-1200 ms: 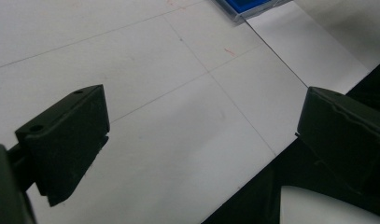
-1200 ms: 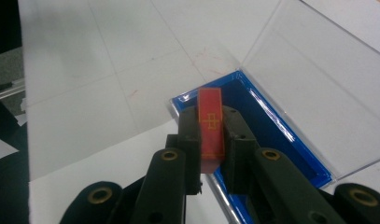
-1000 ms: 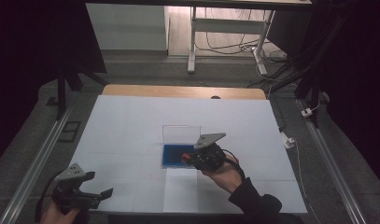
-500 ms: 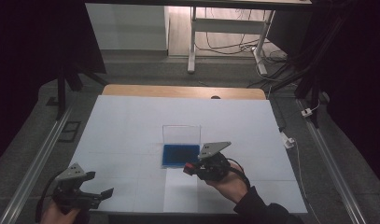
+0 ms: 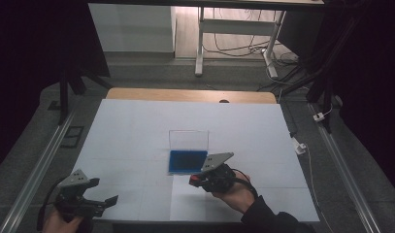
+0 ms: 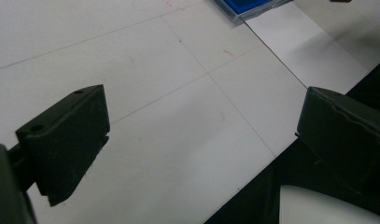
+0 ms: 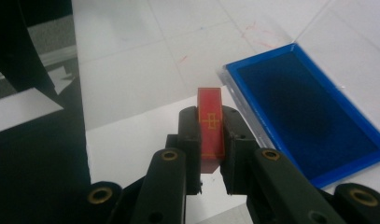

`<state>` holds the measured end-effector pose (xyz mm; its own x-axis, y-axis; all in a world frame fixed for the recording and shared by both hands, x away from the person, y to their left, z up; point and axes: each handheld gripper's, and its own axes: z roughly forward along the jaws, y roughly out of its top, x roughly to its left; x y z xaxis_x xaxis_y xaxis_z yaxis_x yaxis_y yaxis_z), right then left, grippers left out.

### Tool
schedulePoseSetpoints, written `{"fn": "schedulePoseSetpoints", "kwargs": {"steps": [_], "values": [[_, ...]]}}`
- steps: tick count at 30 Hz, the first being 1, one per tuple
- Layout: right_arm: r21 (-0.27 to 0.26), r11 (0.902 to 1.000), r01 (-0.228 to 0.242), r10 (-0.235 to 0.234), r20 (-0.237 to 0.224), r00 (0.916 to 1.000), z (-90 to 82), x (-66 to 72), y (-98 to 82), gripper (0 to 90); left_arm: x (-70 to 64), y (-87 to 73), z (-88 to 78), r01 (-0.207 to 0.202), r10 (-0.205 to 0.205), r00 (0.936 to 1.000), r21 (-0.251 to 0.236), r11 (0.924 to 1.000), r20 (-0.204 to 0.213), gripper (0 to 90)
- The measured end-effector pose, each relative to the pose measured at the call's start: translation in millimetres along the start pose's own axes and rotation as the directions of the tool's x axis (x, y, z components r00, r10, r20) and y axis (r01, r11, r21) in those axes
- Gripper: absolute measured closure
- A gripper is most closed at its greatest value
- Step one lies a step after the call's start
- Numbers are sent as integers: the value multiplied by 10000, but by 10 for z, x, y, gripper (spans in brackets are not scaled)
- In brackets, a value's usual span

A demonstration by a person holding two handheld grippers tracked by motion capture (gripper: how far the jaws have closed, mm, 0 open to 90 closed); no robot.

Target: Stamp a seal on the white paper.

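The right gripper [image 7: 211,140] squeezes a small red block [image 7: 211,122] tight between its 2 jaws. The block has thin gold lines on it and stands on its narrow edge. It hangs just above the white table [image 5: 137,126], right beside the near edge of a blue tray [image 7: 309,116]. In the high view the right gripper [image 5: 197,180] sits near the tray [image 5: 187,161], and a clear lid [image 5: 188,139] stands up behind it.

I think the block has been lifted out of the tray and is being carried. Next it likely needs a soft set-down on the table, then the jaws let go.

The left gripper [image 6: 197,140] waits with its jaws wide apart and nothing between them, over the near left corner of the table, well apart from the tray.

The tray's dark inside is hard to see into. The jaws hide the bottom of the block.
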<state>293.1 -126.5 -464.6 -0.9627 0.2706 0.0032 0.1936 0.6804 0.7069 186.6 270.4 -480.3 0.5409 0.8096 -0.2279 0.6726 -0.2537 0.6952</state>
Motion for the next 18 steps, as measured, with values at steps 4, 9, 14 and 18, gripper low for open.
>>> {"fn": "schedulePoseSetpoints", "kwargs": {"steps": [4,9,14,18], "values": [[142,9997,-180,180,2,9998,84,17,-13,797,0,0,0,-17,17,10000,-1,10000,-1,27],[290,9991,-305,303,64,9995,192,24,-38,797,0,0,1,-17,17,10000,8,10000,5,27],[599,9981,-136,137,-12,9999,312,47,-77,797,-1,-1,-1,-32,32,10000,0,10000,12,28],[770,9970,81,-84,39,10000,385,52,-111,797,-1,-1,-1,-32,32,10000,-3,10000,17,27]]}}
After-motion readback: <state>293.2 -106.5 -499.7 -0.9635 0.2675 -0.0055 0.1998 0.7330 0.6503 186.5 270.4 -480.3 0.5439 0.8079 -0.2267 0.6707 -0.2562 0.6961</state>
